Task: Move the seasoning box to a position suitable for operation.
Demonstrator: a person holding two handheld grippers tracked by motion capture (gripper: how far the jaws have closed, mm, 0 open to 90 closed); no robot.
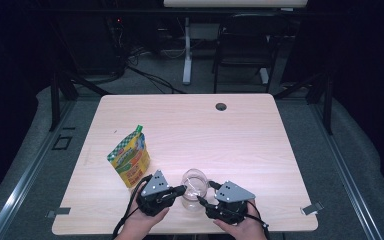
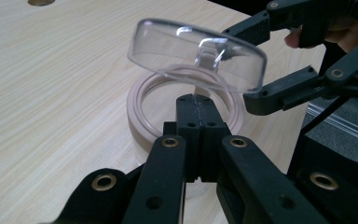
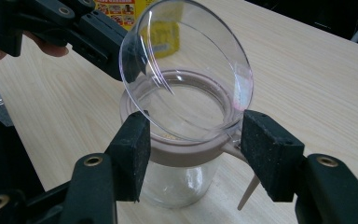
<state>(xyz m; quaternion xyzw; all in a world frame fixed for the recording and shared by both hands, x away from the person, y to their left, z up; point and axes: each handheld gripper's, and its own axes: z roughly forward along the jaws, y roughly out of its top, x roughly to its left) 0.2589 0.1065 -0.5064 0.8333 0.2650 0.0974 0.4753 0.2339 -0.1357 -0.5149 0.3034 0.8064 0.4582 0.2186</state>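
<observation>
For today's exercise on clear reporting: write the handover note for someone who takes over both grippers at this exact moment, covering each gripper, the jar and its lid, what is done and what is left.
Left gripper: shut on the jar's rim, steadying it.
Right gripper: jaws wide, one on each side of the clear lid, which sits tilted between them; whether the pads press it is hard to tell.
Glass jar: upright at the near edge of the table, pinkish collar around its mouth.
Snack pouch: standing to the left, untouched.
Done: lid tipped up off the mouth, jar open.
Left: probably move the lid clear and fill the jar from the pouch.
</observation>
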